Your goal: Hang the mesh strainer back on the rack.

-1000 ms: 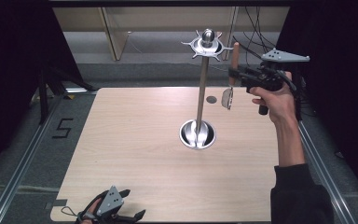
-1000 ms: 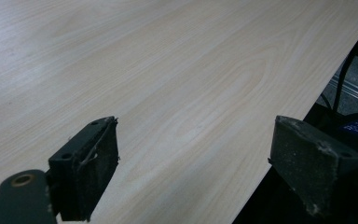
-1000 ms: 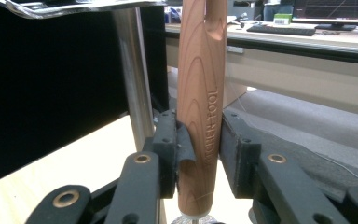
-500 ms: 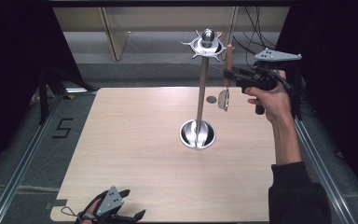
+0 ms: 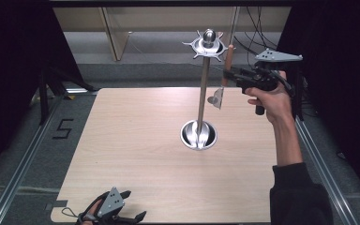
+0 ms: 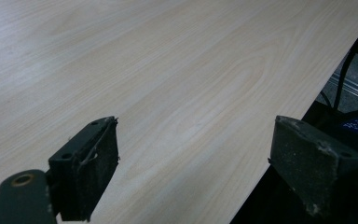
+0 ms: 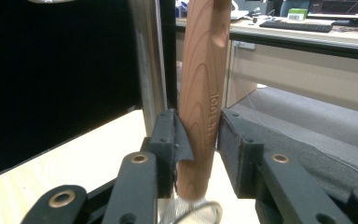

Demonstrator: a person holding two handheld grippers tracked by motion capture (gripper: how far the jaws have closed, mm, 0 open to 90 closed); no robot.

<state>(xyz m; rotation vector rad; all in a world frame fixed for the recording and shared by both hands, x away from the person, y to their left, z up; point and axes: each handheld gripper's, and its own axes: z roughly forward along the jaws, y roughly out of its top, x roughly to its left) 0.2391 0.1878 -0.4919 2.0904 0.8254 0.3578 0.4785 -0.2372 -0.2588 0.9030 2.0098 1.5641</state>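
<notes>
The right tool point(image 5: 228, 75) pinched the wooden handle point(image 7: 204, 98) of a hanging utensil just beside the stand's pole point(image 5: 202, 98), its jaws having just eased, so the utensil might, I judged, have slipped off the hook.

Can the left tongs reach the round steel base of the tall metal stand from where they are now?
Probably yes: the left tongs sit open at the near table edge, with bare wood up to the round steel base.

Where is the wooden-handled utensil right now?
High view: the wooden-handled utensil hangs upright at the table's far right, beside the stand, its handle between the right gripper jaws.
</notes>
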